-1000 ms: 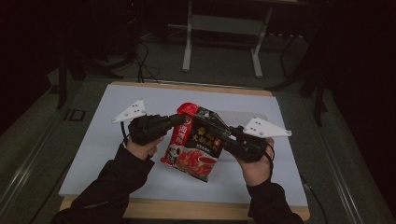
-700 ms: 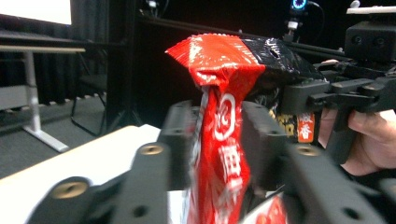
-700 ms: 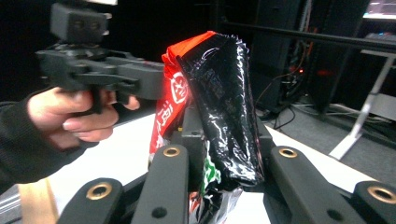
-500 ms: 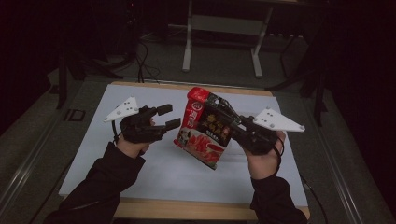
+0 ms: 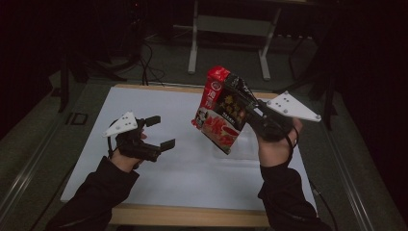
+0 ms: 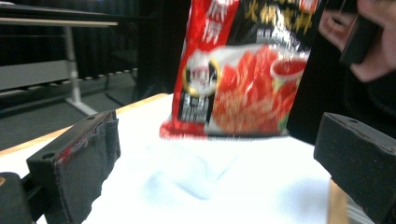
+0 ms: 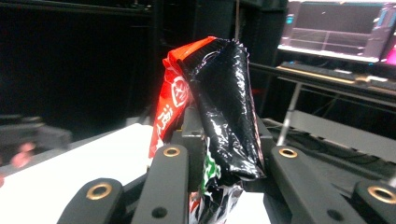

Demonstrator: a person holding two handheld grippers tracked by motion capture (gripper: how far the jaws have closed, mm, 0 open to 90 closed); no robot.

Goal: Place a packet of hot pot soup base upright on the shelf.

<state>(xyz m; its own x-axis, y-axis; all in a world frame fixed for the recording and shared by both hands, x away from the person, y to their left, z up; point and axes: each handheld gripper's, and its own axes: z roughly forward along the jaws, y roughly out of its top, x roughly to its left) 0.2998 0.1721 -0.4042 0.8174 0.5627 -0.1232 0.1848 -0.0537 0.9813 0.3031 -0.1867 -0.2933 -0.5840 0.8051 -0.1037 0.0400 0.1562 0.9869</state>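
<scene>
Near the bench's [image 5: 159, 187] left side, the left gripper [image 5: 162, 133] hangs with jaws just opened, nothing between them. Farther right, the right gripper [image 5: 245, 103] clamps the red-and-black pouch [image 5: 221, 113], lifted above the bench.

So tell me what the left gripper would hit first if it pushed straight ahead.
Probably the red pouch: it hangs straight ahead of the open left gripper, held up by the right gripper. Depth is unclear.
</scene>
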